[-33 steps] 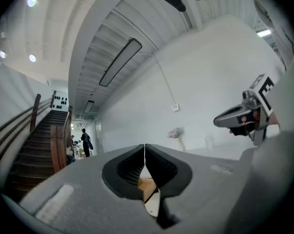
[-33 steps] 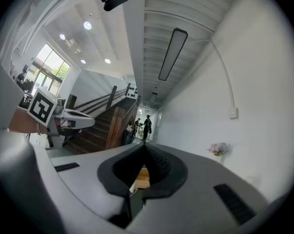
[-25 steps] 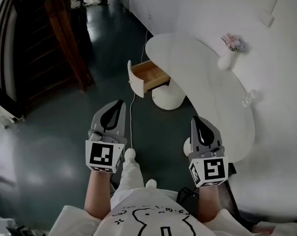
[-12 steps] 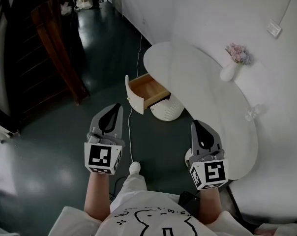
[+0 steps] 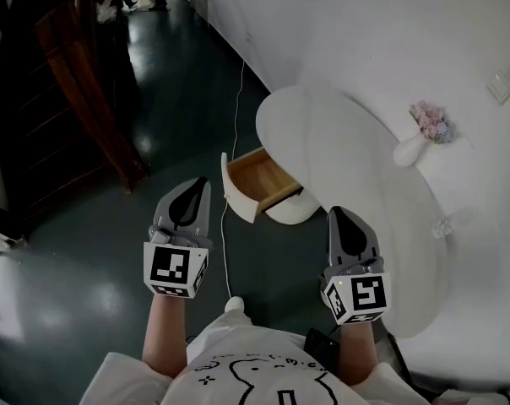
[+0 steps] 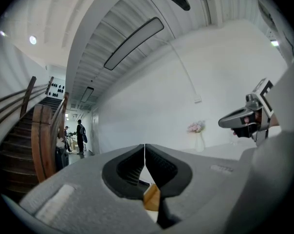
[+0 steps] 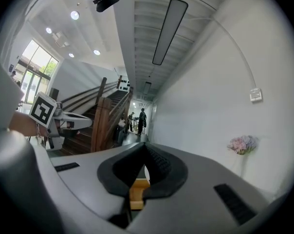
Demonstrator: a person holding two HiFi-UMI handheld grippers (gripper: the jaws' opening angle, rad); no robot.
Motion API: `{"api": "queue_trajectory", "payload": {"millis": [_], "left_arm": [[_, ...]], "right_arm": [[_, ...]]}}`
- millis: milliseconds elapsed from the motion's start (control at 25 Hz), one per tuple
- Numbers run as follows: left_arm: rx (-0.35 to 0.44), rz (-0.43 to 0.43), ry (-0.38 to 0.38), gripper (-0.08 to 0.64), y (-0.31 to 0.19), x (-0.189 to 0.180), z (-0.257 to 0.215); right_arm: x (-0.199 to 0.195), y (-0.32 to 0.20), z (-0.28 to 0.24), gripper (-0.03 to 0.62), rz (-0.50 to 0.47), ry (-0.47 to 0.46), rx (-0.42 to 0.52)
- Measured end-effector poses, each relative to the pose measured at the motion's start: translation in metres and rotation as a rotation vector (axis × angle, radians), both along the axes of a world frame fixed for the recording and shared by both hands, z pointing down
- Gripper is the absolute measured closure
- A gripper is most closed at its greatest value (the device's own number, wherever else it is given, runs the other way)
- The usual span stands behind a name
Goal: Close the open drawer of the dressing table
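The white dressing table [image 5: 356,154] has a curved top and stands against the wall at the right. Its drawer [image 5: 253,180], wood inside with a white front, is pulled out toward the left. My left gripper [image 5: 190,194] is shut and empty, held just short of the drawer front and slightly to its left. My right gripper [image 5: 345,223] is also shut and empty, hovering near the table's front edge. Through the closed jaws in both gripper views a bit of the wooden drawer [image 6: 152,198] [image 7: 137,191] shows.
A vase of flowers [image 5: 424,133] and a small glass piece [image 5: 447,223] stand on the tabletop. A white round basket [image 5: 290,209] sits under the table. A cord [image 5: 225,234] runs over the dark floor. A wooden staircase [image 5: 78,83] is at the left; people stand far down the corridor [image 6: 81,135].
The view has shifted forward and the drawer and table now lie closer to both grippers. The grippers kept their pose, both still shut.
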State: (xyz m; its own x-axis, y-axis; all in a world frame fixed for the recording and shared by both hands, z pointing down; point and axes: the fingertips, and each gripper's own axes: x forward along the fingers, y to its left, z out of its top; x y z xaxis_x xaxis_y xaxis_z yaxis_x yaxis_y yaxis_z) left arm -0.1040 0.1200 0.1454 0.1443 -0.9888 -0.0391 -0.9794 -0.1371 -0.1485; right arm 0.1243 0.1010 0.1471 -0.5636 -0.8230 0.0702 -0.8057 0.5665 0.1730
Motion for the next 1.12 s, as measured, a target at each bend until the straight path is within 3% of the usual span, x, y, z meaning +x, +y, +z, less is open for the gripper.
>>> {"api": "queue_trajectory", "payload": {"millis": [200, 520, 960, 1120], "left_arm": [[-0.023, 0.018, 0.020, 0.540, -0.032, -0.023, 0.014], [-0.074, 0.013, 0.049, 0.540, -0.054, -0.040, 0.037], [-0.200, -0.021, 0.071, 0.540, -0.093, -0.038, 0.086], [-0.243, 0.000, 0.117, 0.540, -0.121, -0.031, 0.100]], "right_arm": [[-0.026, -0.023, 0.016, 0.592, 0.016, 0.022, -0.031], [-0.021, -0.050, 0.032, 0.592, 0.063, -0.028, -0.108], [-0.030, -0.106, 0.053, 0.592, 0.000, -0.024, -0.154], [-0.023, -0.143, 0.062, 0.592, -0.013, -0.029, -0.174]]}}
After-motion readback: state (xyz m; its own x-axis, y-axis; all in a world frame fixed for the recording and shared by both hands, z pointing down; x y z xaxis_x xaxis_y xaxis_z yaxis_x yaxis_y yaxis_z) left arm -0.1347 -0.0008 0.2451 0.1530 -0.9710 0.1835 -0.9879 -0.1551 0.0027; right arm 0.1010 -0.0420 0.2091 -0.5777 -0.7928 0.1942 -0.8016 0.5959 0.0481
